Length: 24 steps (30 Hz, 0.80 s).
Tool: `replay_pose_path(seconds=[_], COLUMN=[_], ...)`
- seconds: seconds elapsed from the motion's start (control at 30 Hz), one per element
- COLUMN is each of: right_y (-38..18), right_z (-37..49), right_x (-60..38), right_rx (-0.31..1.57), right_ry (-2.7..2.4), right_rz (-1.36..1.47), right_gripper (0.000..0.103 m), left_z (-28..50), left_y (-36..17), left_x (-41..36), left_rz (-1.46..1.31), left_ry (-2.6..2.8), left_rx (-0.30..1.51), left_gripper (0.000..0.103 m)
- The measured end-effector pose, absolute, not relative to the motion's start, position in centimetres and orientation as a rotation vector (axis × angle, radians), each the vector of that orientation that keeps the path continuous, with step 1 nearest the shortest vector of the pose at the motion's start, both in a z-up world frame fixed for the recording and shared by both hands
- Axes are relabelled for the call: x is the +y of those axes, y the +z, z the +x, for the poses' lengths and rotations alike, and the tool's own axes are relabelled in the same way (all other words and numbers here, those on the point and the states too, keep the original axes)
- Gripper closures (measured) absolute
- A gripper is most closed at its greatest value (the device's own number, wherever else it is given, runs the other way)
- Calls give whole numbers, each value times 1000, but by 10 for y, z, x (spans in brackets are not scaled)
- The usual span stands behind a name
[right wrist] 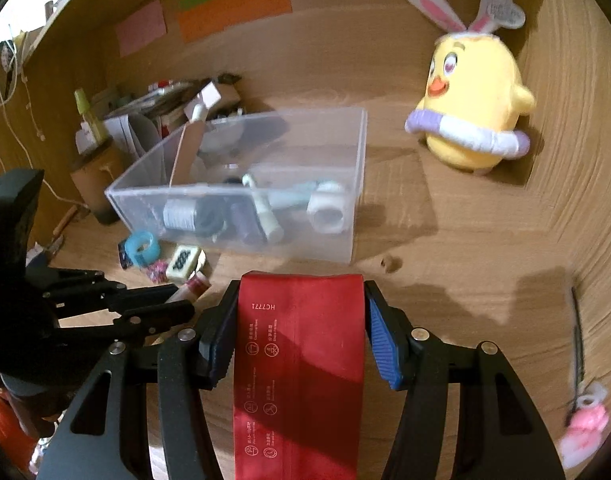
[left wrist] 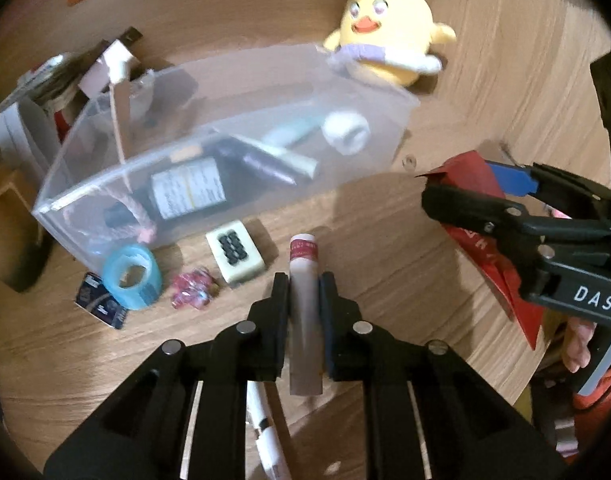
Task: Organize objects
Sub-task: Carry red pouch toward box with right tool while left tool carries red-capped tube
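My left gripper (left wrist: 304, 284) is shut on a brownish tube (left wrist: 303, 256) with a red label at its far end, held just above the wooden desk (left wrist: 385, 264). In the right wrist view the tube (right wrist: 193, 286) sticks out past the left gripper's fingers (right wrist: 161, 312). My right gripper (right wrist: 301, 292) is shut on a flat red packet (right wrist: 301, 340) with small white print, its blue pads against both edges. The packet (left wrist: 471, 166) also shows at the right of the left wrist view. A clear plastic bin (left wrist: 345, 176) stands ahead, holding a white tape roll (left wrist: 345, 132), a dark bottle and tubes.
In front of the bin lie a blue tape roll (left wrist: 131, 280), a white block with black dots (left wrist: 235, 256), a pink wrapped sweet (left wrist: 191, 292) and a dark small pack (left wrist: 99, 304). A white pen (left wrist: 265, 432) lies under my left gripper. A yellow chick plush (right wrist: 473, 112) sits back right.
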State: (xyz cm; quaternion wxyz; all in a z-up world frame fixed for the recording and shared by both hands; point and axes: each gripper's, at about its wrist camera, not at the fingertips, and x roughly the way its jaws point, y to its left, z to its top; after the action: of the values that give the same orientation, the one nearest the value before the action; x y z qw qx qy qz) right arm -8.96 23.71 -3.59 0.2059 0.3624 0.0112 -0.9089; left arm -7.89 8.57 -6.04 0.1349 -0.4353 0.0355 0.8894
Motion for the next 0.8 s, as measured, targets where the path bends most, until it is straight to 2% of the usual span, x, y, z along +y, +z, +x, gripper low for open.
replay_pose_path(seconds=[0.47, 0.8], right_y=[18, 41], right_z=[-114, -151], right_x=[226, 206], right_rx=[39, 68], right_ry=[-2564, -2534], right_rz=[849, 781], right_gripper=[49, 49], left_z=[-78, -94], left_y=[8, 33], left_x=[49, 23], left_rz=[-1010, -934], left_ry=[2772, 2857], left_rx=[0, -60], left_gripper=[89, 89])
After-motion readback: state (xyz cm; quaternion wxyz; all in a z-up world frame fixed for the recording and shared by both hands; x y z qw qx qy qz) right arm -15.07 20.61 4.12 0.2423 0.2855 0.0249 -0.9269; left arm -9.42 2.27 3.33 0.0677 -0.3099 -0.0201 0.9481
